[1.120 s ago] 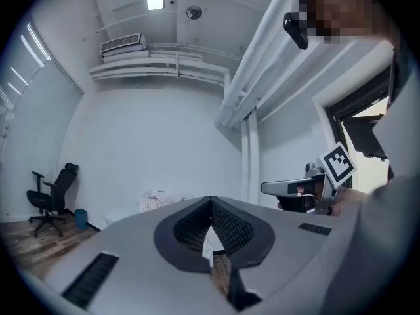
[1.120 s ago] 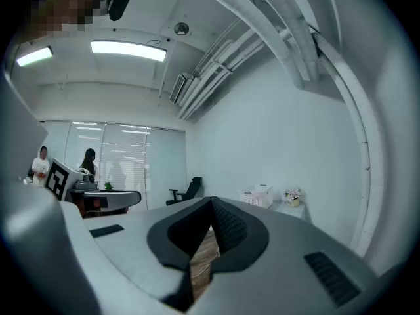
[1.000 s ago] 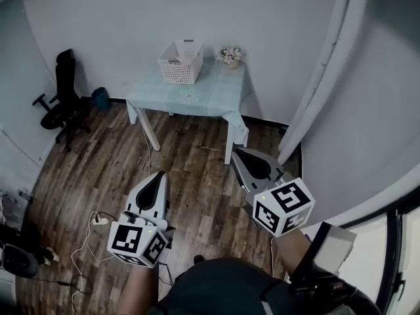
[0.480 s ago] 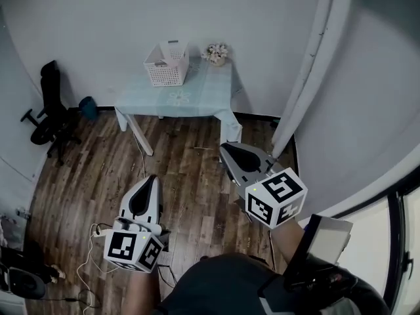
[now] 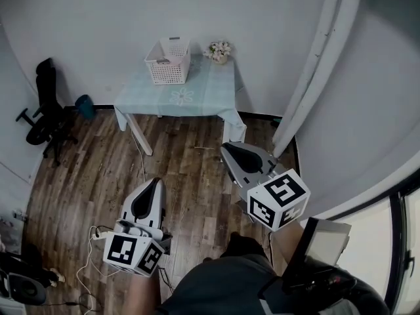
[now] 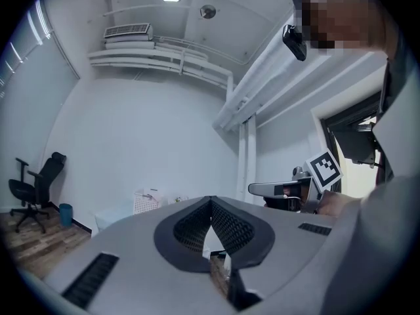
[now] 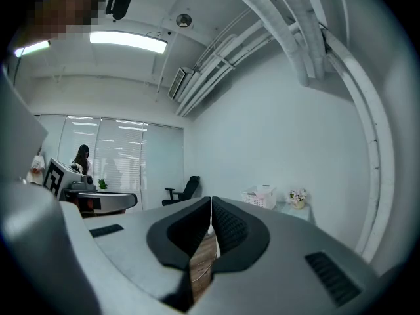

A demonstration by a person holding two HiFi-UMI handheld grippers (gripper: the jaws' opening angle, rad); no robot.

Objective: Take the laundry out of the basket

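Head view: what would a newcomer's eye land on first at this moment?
Two grey hand-held grippers with marker cubes fill the foreground, the left gripper and the right gripper. Both have their jaws together with nothing between them, above the dark wood floor. Far ahead stands a small table with a pale green cloth, carrying a white lattice plastic basket and, to its right, a small pot of flowers.

Flowers (image 5: 219, 50) stand on the table (image 5: 203, 96); office chair (image 5: 41, 107) apart.

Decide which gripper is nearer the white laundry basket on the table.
Right, slightly. The right gripper hangs in front of the basket, off to its right; the left gripper is further back.
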